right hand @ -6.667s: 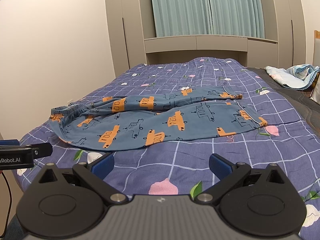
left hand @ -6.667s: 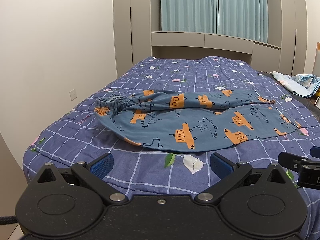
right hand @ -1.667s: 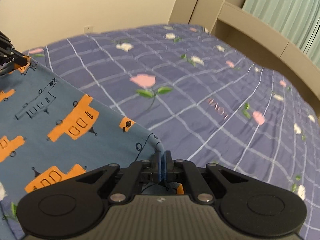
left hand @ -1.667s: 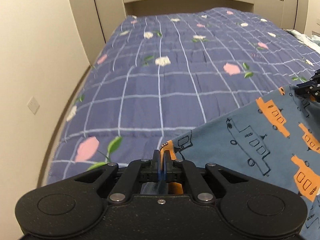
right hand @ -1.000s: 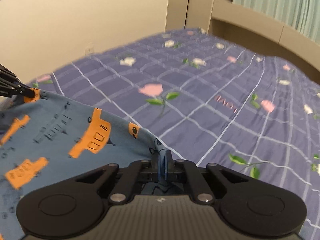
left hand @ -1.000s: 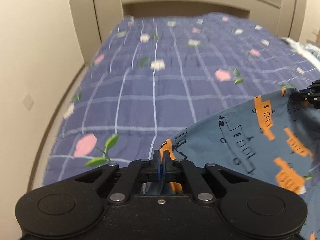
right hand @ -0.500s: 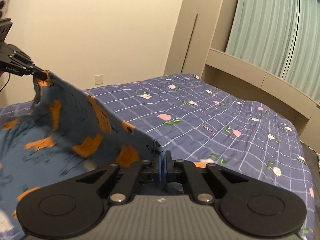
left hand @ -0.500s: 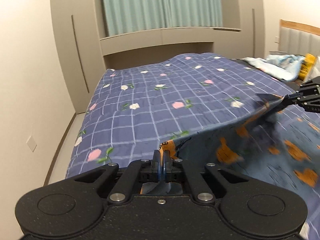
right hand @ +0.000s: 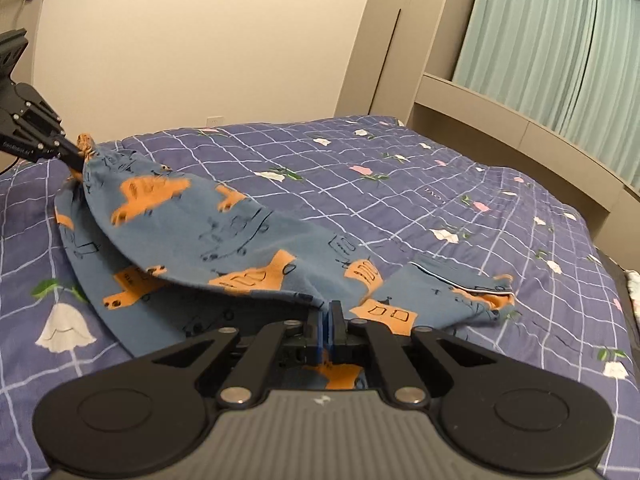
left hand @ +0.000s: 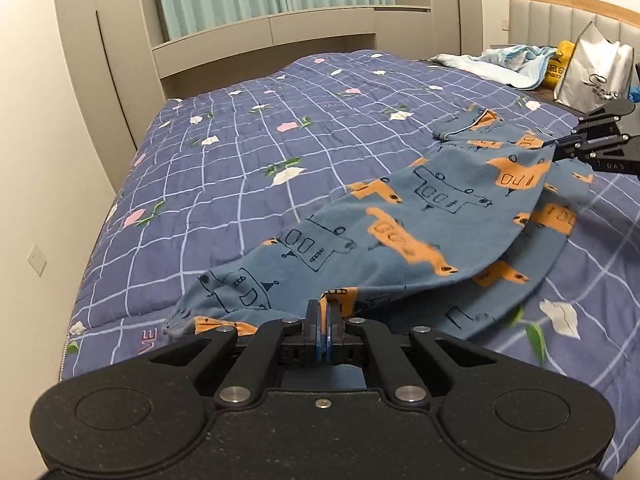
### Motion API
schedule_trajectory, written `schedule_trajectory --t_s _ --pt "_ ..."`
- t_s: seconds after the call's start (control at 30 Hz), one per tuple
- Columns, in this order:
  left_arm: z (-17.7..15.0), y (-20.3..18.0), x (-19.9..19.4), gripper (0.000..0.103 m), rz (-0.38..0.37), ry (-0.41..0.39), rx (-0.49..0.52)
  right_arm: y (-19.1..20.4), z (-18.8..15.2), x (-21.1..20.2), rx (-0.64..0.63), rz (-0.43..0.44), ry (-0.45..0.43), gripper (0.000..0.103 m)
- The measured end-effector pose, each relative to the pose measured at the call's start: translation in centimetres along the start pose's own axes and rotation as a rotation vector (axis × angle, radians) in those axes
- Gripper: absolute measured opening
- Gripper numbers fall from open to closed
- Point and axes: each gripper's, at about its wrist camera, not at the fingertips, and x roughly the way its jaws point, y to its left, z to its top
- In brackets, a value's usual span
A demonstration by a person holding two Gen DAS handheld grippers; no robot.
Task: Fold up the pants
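Both grippers have swept the pants [left hand: 404, 224] back across the bed [left hand: 248, 128], left gripper [left hand: 322, 334] and right gripper [right hand: 329, 330] jaws clamped on fabric, mid-fold; next, lay the edge down aligned.

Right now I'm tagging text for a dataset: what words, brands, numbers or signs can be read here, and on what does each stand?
"VE": pink letters on the purple checked quilt; the rest of the word is not visible.
"LOVE", upside down, likely: same quilt, right wrist view.
"DAS": white print on the black right gripper.
Silver shopping bag: script print, too blurred.
Yellow packet: too small.
Black left gripper label: blurred.
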Motion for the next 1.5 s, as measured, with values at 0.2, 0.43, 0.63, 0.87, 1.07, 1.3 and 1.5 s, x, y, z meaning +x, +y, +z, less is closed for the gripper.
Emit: schedule_trajectory --t_s 0.2,0.43,0.63,0.87,1.07,1.3,1.5 --pt "-0.8 0.4 -0.8 0.001 -0.009 0.014 -0.003 1.2 -1.3 -2.2 -0.031 0.014 0.008 0.002" --pt "-2.4 -0.1 0.7 0.001 -0.025 0.082 -0.016 2.6 -3.3 -1.4 -0.061 0.033 0.067 0.002" --pt "-2.8 -0.2 1.7 0.006 -0.019 0.096 -0.058 2.7 -4.2 -0.8 -0.045 0.036 0.088 0.003" --pt "-1.8 -2.1 1.3 0.07 -0.032 0.097 -0.14 2.1 -4.5 -1.7 0.02 0.038 0.065 0.051" --pt "0.6 -5.9 1.6 0.098 -0.091 0.034 -0.194 0.7 -5.3 -3.6 0.09 -0.004 0.032 0.09" --pt "4.5 -11.4 4.0 0.102 -0.165 -0.045 -0.261 -3.9 -7.7 -5.9 0.25 -0.112 0.03 0.103" --pt "7.6 -16.6 7.4 0.102 -0.259 -0.122 -0.259 -8.9 -7.7 -5.9 0.277 -0.169 0.073 0.103"
